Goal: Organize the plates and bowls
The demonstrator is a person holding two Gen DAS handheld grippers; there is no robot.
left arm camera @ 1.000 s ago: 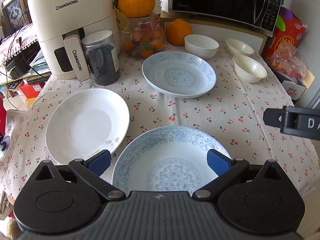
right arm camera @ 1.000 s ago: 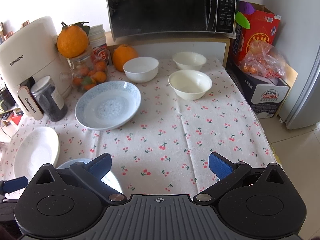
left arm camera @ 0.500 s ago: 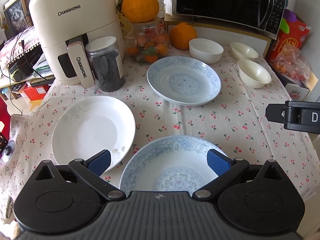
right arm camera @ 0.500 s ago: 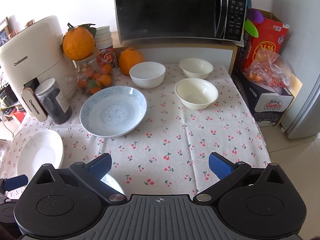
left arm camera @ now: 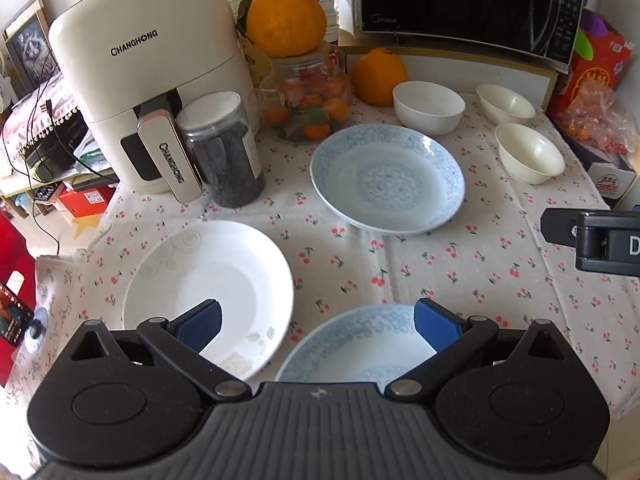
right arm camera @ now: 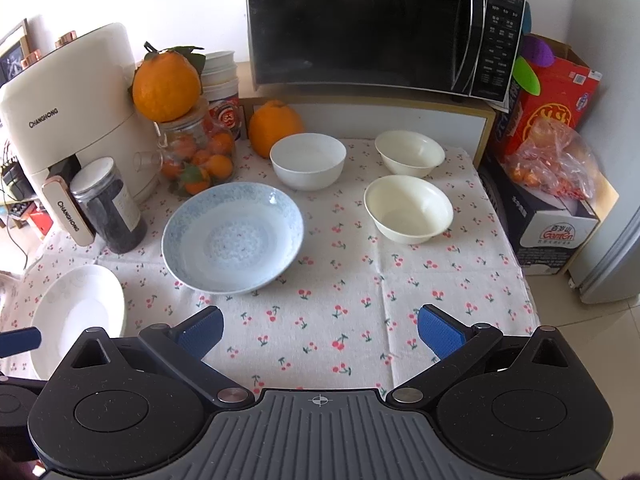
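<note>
Left gripper (left arm camera: 316, 322): jaws spread wide, nothing between pads, blue pads hanging over near edge of table; left pad above white plate (left arm camera: 208, 288), right pad above rim of near blue-patterned plate (left arm camera: 352, 340). Right gripper (right arm camera: 320, 330): jaws likewise wide apart, empty, held over bare cherry-print tablecloth (right arm camera: 360, 300) near front edge, pointing twd back of table; body level, seen from left wrist cam as black block at far right. Second blue-patterned plate (right arm camera: 234, 238) sits mid-table, apart from both grippers. White bowl (right arm camera: 308, 160) just behind it, next to loose orange (right arm camera: 274, 126). Two cream bowls (right arm camera: 408, 208) on right side, one behind the other, close but not touching. White plate at front left, just beside near blue plate; contact betw them unclear. Back left: cream air fryer (left arm camera: 148, 80), dark jar w/ white lid (left arm camera: 222, 152) beside it, glass jar of small oranges (left arm camera: 308, 100) w/ large orange (left arm camera: 286, 20) on top. Black microwave (right arm camera: 380, 28) on raised shelf at back. Red carton (right arm camera: 560, 92) and bag of fruit (right arm camera: 552, 164) on boxes off right edge. Tiled floor bottom right; cluttered low shelf w/ cables at far left.
</note>
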